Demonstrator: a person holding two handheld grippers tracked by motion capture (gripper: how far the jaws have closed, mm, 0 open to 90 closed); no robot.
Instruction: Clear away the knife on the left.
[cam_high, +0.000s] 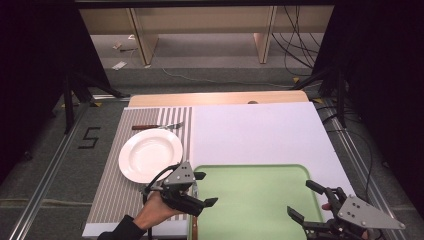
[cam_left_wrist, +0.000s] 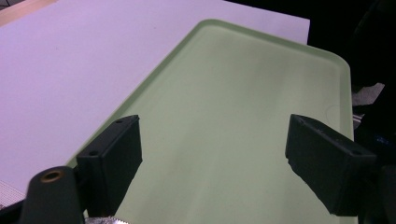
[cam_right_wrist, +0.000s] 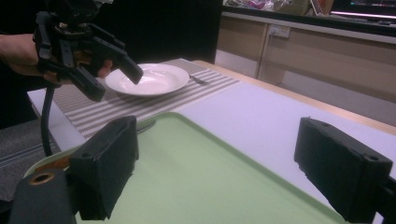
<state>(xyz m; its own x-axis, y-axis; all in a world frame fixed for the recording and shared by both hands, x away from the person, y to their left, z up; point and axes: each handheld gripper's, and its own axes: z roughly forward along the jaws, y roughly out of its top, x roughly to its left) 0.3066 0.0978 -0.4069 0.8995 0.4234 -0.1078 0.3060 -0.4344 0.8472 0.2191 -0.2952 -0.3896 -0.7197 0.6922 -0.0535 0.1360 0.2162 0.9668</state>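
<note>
The left gripper (cam_high: 205, 189), jaws wide and empty, hangs over the tray's (cam_high: 250, 172) left rim. A knife (cam_high: 195, 220) lies just beneath it along that rim, nearer it than the right gripper (cam_high: 306, 200), also wide and empty.

Even overhead light on the table (cam_high: 260, 130); dark surroundings. Near jaws are slightly soft in both gripper views. Shadows faint.

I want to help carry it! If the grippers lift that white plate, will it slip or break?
The plate looks glossy, so it may slip between hard jaws. It looks like china, so probably stiff, fairly heavy, and breakable if dropped. Its low, wide shape lies flat on the striped mat, so a push would likely slide it, not tip it.
</note>
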